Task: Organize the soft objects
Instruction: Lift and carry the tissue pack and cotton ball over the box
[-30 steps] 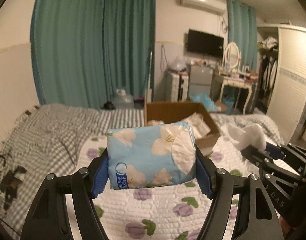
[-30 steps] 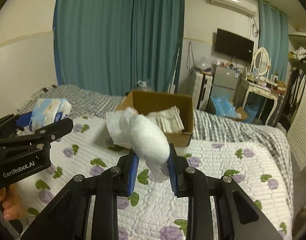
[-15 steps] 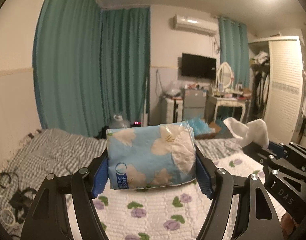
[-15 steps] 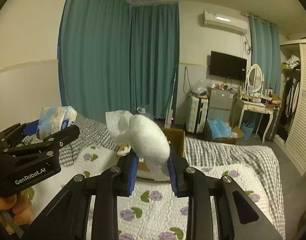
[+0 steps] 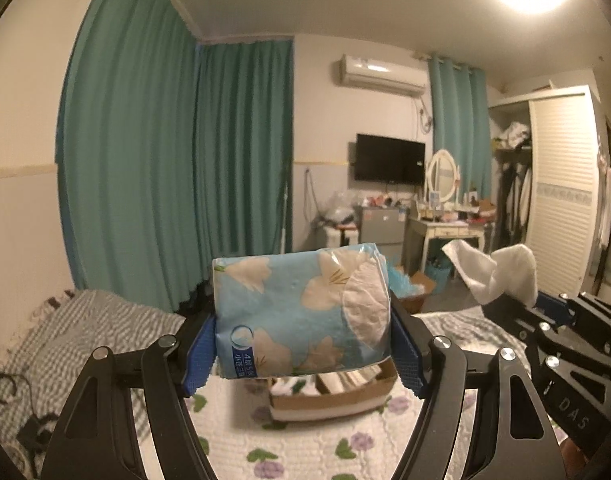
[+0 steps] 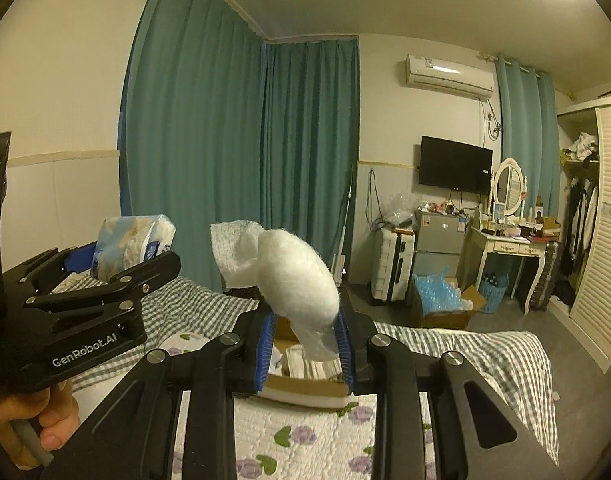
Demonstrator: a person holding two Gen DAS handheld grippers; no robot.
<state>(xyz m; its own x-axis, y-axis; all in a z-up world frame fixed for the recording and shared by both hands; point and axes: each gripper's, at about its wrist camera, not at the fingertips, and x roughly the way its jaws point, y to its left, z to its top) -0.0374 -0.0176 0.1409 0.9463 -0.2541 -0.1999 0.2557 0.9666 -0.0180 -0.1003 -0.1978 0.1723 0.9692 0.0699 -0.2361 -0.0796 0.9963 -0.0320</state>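
Left gripper (image 5: pixel 303 346): my jaws are closed on the tissue pack (image 5: pixel 299 314), held up above the bed (image 5: pixel 305 440).
Right gripper (image 6: pixel 304 344): my jaws are pinched on the white cloth (image 6: pixel 289 280), raised over the cardboard box (image 6: pixel 305 390).
Handling: I judge both light and squashy; the pack's film looks slippery, so grip its short ends.
Hidden: both loads cover most of the box's inside.

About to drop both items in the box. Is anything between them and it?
Nothing visible. The tissue pack and white cloth hang above the open box, which already holds some items.
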